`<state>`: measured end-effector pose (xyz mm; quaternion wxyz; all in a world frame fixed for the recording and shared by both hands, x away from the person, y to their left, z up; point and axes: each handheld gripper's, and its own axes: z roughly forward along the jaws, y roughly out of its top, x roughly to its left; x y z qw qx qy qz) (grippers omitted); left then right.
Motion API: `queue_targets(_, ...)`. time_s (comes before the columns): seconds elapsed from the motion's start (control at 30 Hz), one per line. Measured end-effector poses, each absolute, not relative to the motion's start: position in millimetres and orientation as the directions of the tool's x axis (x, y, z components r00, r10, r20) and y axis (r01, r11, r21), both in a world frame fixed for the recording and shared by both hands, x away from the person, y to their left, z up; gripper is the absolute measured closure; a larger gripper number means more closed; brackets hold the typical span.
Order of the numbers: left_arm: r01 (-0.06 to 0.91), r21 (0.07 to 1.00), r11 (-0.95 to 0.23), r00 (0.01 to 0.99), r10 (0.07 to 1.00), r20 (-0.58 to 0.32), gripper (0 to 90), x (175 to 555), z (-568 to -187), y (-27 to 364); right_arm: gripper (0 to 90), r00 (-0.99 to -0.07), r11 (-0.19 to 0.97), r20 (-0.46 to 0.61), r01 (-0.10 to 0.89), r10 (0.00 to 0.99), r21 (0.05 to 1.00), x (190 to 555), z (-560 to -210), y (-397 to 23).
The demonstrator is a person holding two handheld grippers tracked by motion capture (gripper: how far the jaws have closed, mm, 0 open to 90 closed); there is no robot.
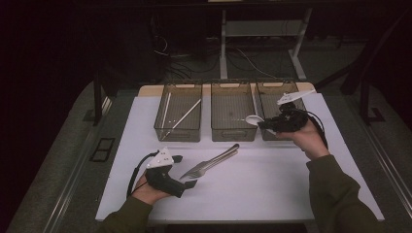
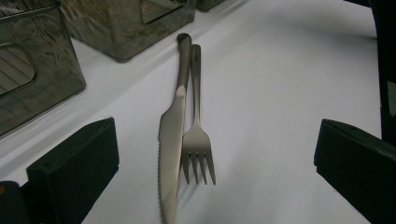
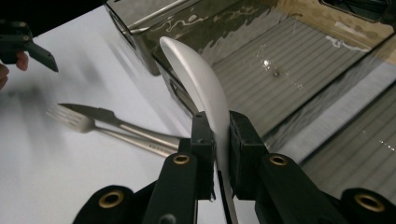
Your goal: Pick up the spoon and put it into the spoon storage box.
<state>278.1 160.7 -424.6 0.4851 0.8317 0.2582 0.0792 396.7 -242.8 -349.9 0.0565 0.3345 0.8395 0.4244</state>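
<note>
Between the pads of the right tool (image 3: 217,140) sits a white spoon (image 3: 198,79), pinched low on its handle with the bowl sticking out ahead, over the near wall of the middle bin (image 3: 289,60). The jaws are nearly closed on it. Just beyond and left of that tool, a knife (image 3: 93,112) and fork (image 3: 70,116) lie side by side on the white surface (image 3: 56,177). The grip is thin and on a smooth, curved handle, so I judge the spoon could swivel or slip out, or its bowl could clip the bin's rim on the way in. The left tool (image 1: 187,171) rests open and empty, the knife (image 2: 170,140) and fork (image 2: 198,154) lying ahead between its jaws. From above, a left bin (image 1: 178,112) holding chopsticks (image 1: 182,118) and a right bin (image 1: 272,94) appear; the right gripper view alone shows the pads' bite.
</note>
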Motion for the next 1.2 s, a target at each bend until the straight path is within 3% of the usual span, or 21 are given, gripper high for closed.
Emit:
queue_targets(0.63, 0.347, 0.849, -0.398, 0.86, 0.496, -0.119, 0.0, 277.2, -424.6, 159.0, 81.3, -0.748, 0.411, 0.205, 0.546, 0.631, 0.73, 442.2, -353.8, -197.0)
queue_targets(1.2, 0.338, 0.852, -0.401, 0.863, 0.492, -0.112, 0.0, 276.5, -423.8, 158.8, 81.3, -0.761, 0.445, 0.197, 0.545, 0.618, 0.711, 456.3, -361.9, -154.5)
